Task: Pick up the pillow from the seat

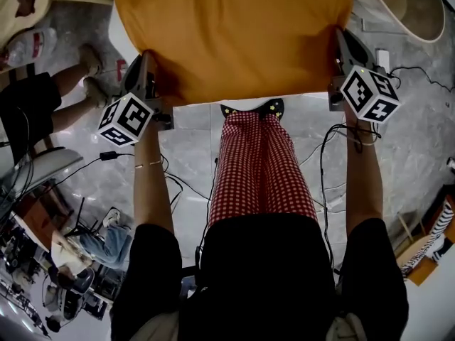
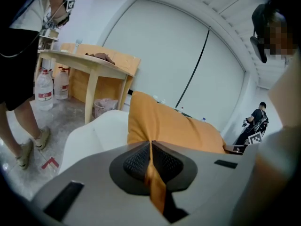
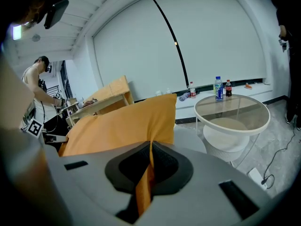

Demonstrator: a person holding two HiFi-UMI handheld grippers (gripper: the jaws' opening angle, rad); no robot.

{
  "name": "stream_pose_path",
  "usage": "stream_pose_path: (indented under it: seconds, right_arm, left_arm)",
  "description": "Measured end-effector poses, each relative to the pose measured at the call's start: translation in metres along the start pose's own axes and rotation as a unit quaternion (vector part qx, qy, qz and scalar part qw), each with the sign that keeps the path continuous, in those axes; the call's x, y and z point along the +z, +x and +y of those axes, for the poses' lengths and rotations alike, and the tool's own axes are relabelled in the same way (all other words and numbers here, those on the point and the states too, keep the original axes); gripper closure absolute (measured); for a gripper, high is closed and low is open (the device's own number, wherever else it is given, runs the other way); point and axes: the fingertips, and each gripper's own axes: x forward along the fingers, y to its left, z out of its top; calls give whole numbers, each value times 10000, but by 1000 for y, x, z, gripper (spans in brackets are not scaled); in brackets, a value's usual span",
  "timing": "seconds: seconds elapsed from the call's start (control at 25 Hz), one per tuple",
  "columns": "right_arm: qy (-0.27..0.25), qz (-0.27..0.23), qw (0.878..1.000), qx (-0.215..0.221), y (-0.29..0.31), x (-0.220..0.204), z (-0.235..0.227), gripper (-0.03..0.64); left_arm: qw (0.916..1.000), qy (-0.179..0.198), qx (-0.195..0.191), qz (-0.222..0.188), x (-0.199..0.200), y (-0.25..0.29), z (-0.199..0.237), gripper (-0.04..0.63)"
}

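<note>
Left claw (image 2: 150, 146) and right claw (image 3: 150, 147), two in all, each pinch a near corner of the one orange pillow (image 1: 234, 27); one white seat (image 2: 91, 136) under the pillow

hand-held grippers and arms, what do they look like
The left hand-held gripper and right hand-held gripper are grey with dark textured pads. Each carries a white cube with black square markers. Thin black cables hang by the forearms. The person wears black short sleeves and a thin wristband.

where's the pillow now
Top of the head view, the pillow is pinched at its near corners by the left hand-held gripper and right hand-held gripper.
</note>
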Motion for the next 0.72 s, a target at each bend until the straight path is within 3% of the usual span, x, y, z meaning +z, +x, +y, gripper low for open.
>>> stream_pose_path:
  seconds: [0.36,0.72]
  right_arm:
    - [-89,-149,9998,-7,-19,37,-14,589]
    - [-215,-134,9993,268,-27,72,11,589]
  left_arm:
    - [9998,11,-10,-175,22,-6,-39,577]
    - [9990,42,-103,-440,59,-24,-50,577]
